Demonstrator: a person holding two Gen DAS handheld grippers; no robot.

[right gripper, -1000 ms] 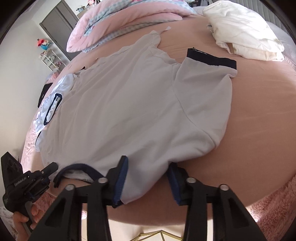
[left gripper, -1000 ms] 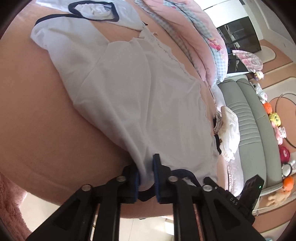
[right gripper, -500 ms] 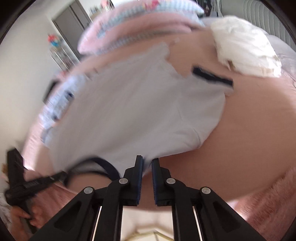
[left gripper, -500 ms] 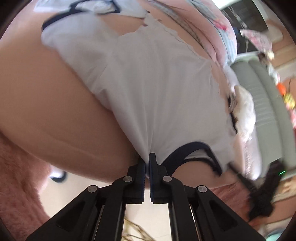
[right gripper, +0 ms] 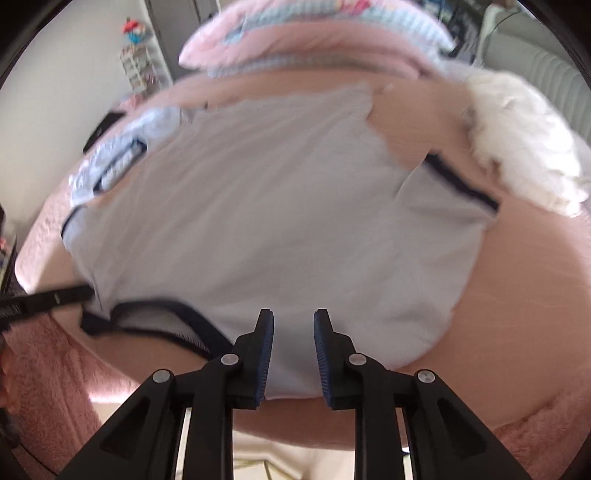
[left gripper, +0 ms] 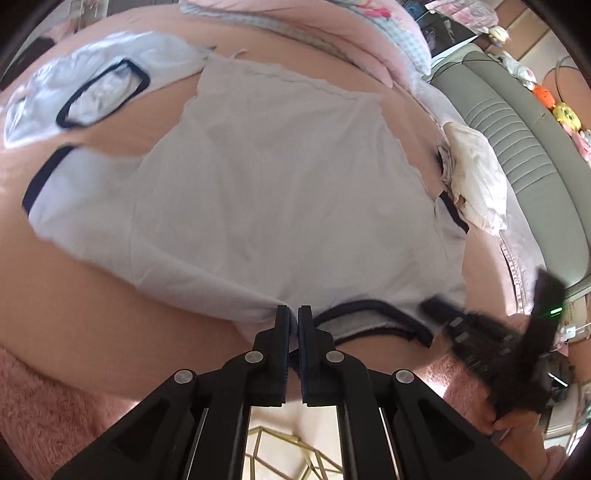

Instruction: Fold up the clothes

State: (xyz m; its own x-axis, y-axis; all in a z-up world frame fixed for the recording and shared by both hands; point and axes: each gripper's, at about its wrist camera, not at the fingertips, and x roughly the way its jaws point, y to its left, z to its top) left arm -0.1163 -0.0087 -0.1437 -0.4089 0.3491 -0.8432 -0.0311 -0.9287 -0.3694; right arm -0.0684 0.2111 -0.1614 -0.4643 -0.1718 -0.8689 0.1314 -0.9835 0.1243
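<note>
A pale lavender T-shirt (left gripper: 277, 184) with navy trim lies spread on the pink bed (left gripper: 92, 314), its navy collar (left gripper: 369, 314) at the near edge. My left gripper (left gripper: 293, 312) is shut on the shirt's shoulder fabric just left of the collar. The right gripper (right gripper: 293, 321) is at the other shoulder, right of the collar (right gripper: 155, 314). Its jaws are opening, and shirt fabric (right gripper: 277, 203) lies between the pads without being pressed. Each gripper shows blurred in the other's view, the right gripper (left gripper: 436, 306) on one side and the left gripper (right gripper: 86, 293) on the other.
A second pale garment with a navy neckline (left gripper: 99, 92) lies at the far left. A crumpled white garment (left gripper: 476, 184) sits at the right, before a grey sofa (left gripper: 535, 129). A pink and blue quilt (left gripper: 351, 29) is piled at the back. A gold wire frame (left gripper: 295, 454) stands on the floor below.
Both grippers have rolled and shifted along the bed's edge. The left stayed shut on the shirt and lifted a little. The right closed to nearly shut, then spread apart again.
</note>
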